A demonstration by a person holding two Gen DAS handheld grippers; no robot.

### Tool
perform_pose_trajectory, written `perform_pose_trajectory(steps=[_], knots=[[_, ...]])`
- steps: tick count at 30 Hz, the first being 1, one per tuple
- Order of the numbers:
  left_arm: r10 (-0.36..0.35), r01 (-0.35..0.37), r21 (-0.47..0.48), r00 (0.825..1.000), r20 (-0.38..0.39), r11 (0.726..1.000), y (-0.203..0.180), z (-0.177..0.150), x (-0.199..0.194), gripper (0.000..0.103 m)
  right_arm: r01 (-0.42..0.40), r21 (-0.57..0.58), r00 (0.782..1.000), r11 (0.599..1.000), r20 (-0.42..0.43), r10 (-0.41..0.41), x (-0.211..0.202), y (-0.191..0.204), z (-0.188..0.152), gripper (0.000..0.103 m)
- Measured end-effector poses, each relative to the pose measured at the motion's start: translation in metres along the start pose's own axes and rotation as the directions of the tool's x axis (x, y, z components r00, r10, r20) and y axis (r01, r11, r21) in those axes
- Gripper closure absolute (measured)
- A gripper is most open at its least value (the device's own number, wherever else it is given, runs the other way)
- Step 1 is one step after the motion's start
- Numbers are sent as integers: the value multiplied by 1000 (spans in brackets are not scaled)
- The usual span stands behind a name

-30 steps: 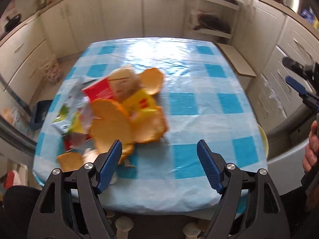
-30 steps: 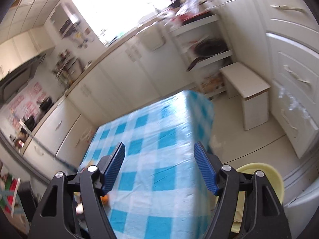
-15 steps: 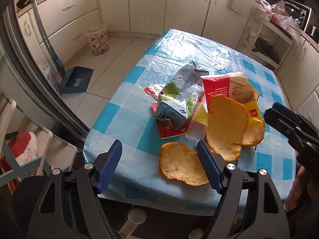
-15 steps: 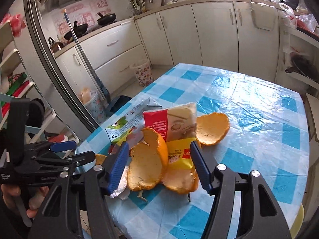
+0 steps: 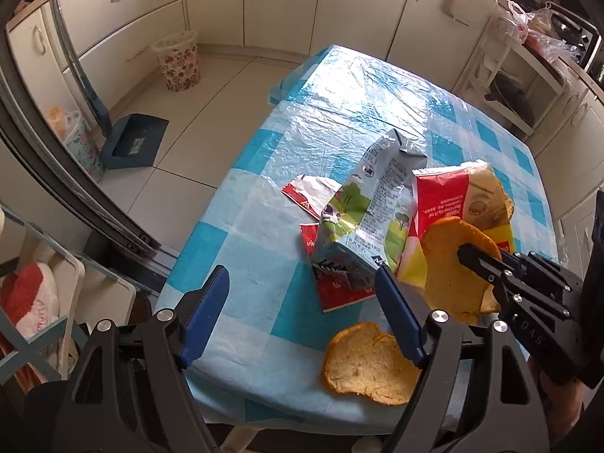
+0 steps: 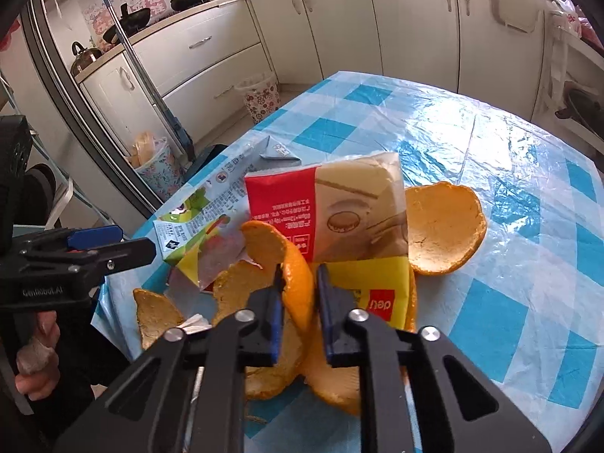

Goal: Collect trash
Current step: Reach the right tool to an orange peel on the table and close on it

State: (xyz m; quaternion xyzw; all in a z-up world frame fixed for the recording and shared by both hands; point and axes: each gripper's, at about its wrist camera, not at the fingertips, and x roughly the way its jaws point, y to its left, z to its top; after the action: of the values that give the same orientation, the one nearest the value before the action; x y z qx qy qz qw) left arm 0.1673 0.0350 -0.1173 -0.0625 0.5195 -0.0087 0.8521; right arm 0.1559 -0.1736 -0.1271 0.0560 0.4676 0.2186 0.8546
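So the pile on the checked table (image 5: 264, 204): I count four orange peels, one milk carton (image 5: 364, 222), one red-and-cream wrapper (image 6: 332, 207) leaning on it, a yellow packet (image 6: 381, 287) and some red torn scraps (image 5: 309, 194) underneath. One peel (image 5: 368, 364) lies flat at the near edge, another (image 6: 441, 226) cups upward on the far side.

The right gripper (image 6: 298, 294) tilts down into the heap, its jaws closing on a standing curl of orange peel (image 6: 287, 264), pads pinching it. The left gripper (image 5: 302, 313) hovers over bare cloth beside the carton, jaws spread wide with nothing between them, angled steeply down.
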Motion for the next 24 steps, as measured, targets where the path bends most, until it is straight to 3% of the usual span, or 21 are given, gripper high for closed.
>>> perform_pose_trajectory(steps=[9,14,20,21,24], knots=[[-22,20,-32,997,-69,999,18,-12,7,27,-31,122,997,992,77,22,-27,-31,0,96],[-7,12,38,993,-122,999,13,-42,13,27,-73,156,990,985,132,52,-49,-39,1,96],[14,-6,98,997,-81,995,-4,-45,11,28,-88,158,985,984,159,62,-63,-39,-1,96],[17,-9,108,997,-74,994,-6,-45,10,29,-87,160,985,983,163,60,-65,-40,-2,96],[24,-16,151,998,-49,988,-16,-49,7,50,-85,176,982,981,181,53,-73,-46,-3,96]])
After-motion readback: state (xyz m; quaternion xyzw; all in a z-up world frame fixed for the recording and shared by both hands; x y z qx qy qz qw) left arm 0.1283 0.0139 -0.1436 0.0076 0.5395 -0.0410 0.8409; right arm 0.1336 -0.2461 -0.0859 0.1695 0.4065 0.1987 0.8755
